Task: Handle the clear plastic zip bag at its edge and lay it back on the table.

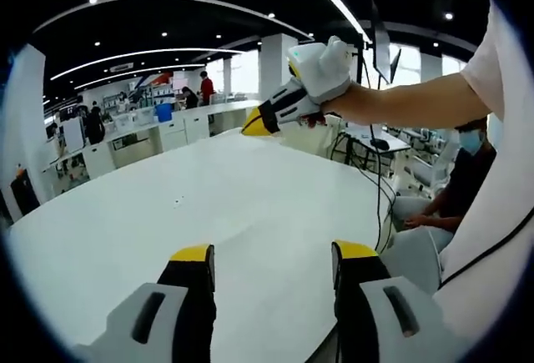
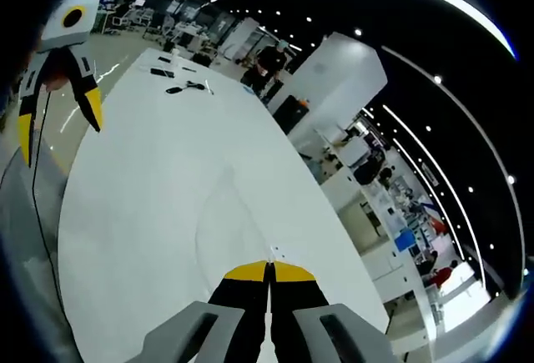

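**Operator:** Where is the clear plastic zip bag?

**Technician:** In the right gripper view, faint pale lines trace a flat outline on the broad white surface, just ahead of the jaw tips. I judge this to be the bag, lying flat. The film is nearly invisible against the white, so the exact edge can't be fixed.

**Operator:** State of each gripper?

**Technician:** The left gripper has its jaws spread wide over the surface and holds nothing. The right gripper has its yellow tips pressed together. No film is visible between them, though a clear film there would be hard to see. In the left gripper view it is held up off the surface.

**Operator:** How will the bag handle?

**Technician:** Expect it to be very light, limp and slippery. It will likely sag and fold once lifted, and it may cling to the surface by static. It isn't fragile, but a thin film can slide out of a weak pinch.

**Operator:** Where should it be taken?

**Technician:** At the edge, preferably along the zip strip, which is the thickest and stiffest part. Bring the jaws in low and shallow, catch only the rim, and close fully. Lower it with the free end touching first, so that it lies flat.
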A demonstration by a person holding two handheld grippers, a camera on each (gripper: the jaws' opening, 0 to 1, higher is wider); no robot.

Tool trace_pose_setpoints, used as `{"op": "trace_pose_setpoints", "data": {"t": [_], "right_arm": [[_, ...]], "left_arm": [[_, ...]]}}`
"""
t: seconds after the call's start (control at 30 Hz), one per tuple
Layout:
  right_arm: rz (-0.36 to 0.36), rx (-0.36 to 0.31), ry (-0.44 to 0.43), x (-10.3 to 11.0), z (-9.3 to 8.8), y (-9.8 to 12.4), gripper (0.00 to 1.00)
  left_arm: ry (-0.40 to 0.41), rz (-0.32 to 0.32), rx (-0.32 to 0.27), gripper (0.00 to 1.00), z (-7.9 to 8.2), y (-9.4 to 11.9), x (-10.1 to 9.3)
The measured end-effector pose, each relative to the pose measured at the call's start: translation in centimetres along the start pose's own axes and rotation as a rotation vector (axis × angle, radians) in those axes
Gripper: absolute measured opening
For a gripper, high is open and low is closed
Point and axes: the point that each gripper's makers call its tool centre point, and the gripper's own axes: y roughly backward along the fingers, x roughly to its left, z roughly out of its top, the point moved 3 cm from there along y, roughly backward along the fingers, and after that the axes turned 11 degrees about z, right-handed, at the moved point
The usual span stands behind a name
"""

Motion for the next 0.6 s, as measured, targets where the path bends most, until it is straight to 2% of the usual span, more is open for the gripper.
{"op": "trace_pose_setpoints", "data": {"t": [0.23,0.3,0.6], "right_arm": [[-0.016,0.013,0.017,-0.1,-1.0,-1.5,0.0],[-0.034,0.031,0.049,0.0,-1.4,-1.7,0.0],[-0.075,0.041,0.057,0.6,-3.3,-3.2,0.0]], "left_arm": [[0.007,0.004,0.003,0.59,-0.1,0.0,0.1],[0.01,0.006,0.003,0.59,-0.2,-0.1,0.2],[0.02,0.013,0.016,0.59,-0.6,-0.1,0.3]]}}
